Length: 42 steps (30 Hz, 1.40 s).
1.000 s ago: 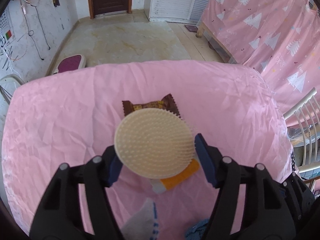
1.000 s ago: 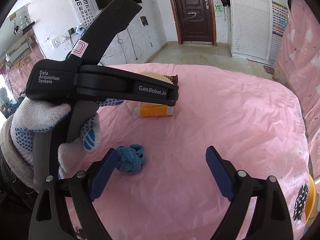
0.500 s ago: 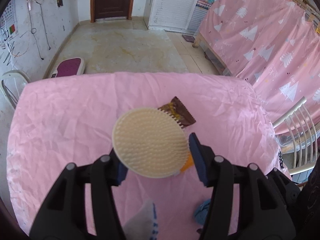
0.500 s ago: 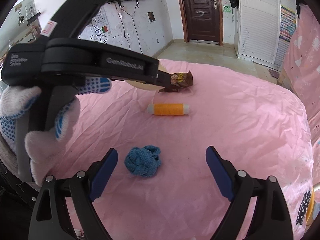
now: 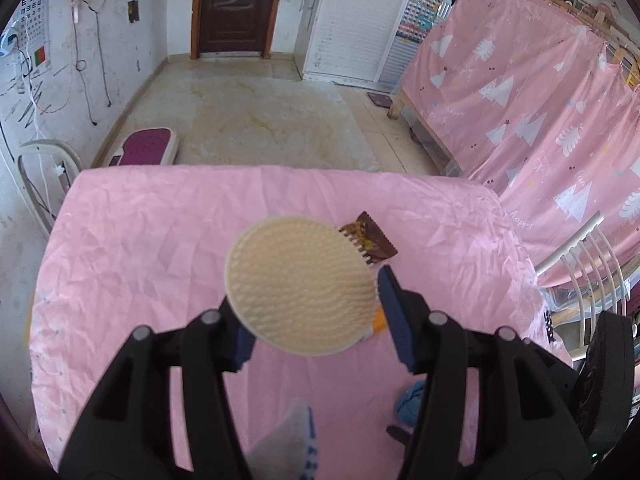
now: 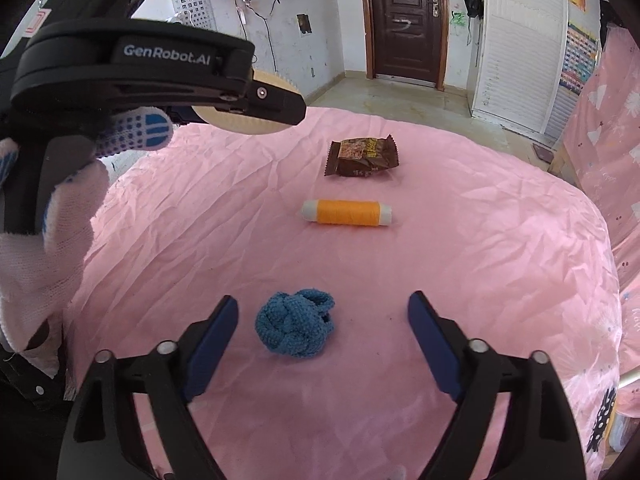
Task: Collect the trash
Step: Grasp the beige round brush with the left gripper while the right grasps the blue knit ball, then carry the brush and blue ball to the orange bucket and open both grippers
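One brush, higher in left claw.

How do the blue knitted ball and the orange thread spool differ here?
The blue knitted ball is a lumpy, soft knot; the orange thread spool is a smooth cylinder with white ends, lying on its side. The ball sits between the open right gripper fingers; the spool lies farther off, near the brown snack wrapper. Both rest on the pink cloth.

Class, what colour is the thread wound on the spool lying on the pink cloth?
Orange thread, with white spool ends; the right wrist view shows it best.
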Each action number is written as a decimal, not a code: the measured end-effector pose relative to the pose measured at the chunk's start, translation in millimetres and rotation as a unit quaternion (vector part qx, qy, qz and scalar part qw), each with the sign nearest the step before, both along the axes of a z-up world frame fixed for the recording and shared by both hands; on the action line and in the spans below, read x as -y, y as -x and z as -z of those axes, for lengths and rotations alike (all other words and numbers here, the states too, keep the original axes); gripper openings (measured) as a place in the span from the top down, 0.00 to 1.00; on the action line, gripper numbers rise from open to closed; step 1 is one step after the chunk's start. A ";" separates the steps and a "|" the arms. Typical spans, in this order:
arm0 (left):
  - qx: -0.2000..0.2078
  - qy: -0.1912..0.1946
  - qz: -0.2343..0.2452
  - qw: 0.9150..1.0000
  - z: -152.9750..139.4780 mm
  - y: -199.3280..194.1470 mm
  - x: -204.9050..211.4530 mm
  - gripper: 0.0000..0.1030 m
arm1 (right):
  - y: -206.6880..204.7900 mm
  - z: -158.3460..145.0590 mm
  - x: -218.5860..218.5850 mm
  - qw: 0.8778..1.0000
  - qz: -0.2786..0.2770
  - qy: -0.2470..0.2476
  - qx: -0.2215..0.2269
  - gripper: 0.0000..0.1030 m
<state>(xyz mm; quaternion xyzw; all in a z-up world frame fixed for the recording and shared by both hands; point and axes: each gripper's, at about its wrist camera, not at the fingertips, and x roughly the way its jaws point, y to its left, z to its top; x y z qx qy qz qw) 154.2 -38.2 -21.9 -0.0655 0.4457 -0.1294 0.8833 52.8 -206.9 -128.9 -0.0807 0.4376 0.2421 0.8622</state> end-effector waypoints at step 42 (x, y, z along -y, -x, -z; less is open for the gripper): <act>0.031 -0.077 0.091 0.992 -21.1 27.6 152.9 0.49 | 29.8 -70.3 206.6 0.976 0.165 -0.091 0.111 0.83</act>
